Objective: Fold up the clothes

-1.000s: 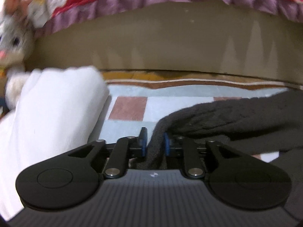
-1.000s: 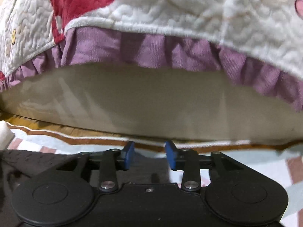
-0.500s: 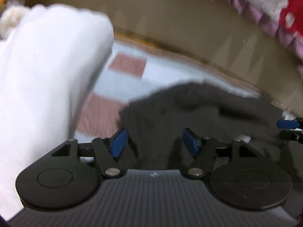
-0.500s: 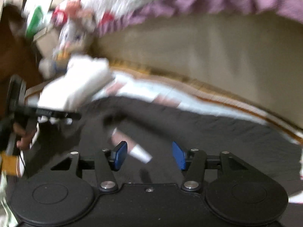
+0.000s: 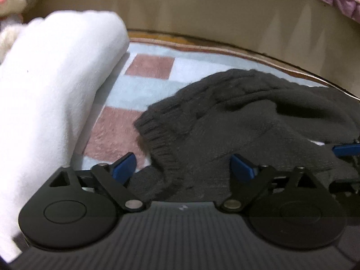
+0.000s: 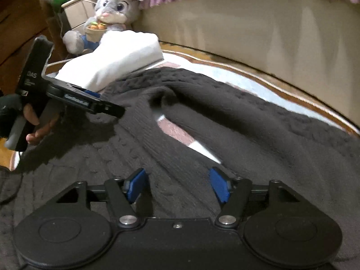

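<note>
Released from the left gripper [image 5: 183, 165], whose jaws have just been opening, the dark knit sweater [image 6: 247, 130] lies spread ahead of both grippers. Right gripper [image 6: 177, 185] also parted, empty. Folded white cloth [image 5: 51, 85] left; bare blanket [image 5: 148, 67] beyond cuff.

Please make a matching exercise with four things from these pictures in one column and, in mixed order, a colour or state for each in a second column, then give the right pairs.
Things:
1. sweater
2. folded cloth
3. plush rabbit
4. left gripper

Descriptions:
A. white, beside the dark garment
B. grey, sitting at the bed's side
C. dark knit, spread on the checked rug
D. jaws apart, pads off the fabric

Pairs: 1-C, 2-A, 3-B, 4-D
</note>
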A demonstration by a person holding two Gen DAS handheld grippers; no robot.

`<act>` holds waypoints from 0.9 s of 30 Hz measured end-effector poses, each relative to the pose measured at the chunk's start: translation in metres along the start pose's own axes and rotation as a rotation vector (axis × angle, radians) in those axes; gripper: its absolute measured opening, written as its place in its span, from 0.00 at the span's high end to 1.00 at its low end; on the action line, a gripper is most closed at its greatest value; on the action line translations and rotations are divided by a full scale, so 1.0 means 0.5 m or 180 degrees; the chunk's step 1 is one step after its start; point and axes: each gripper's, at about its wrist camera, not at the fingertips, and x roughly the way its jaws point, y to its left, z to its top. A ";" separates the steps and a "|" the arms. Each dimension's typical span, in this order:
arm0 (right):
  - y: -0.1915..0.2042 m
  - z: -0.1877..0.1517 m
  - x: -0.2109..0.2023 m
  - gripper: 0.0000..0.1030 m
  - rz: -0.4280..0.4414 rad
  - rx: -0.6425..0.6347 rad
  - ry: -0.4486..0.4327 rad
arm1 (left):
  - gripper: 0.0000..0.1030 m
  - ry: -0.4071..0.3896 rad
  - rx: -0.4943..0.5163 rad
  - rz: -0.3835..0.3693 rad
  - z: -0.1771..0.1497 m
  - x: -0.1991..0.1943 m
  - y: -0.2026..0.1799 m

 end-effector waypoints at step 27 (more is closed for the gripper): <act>-0.005 0.086 -0.018 0.84 -0.0512 0.0200 -0.0769 | 0.84 -0.0544 0.0703 0.0839 0.139 -0.051 -0.121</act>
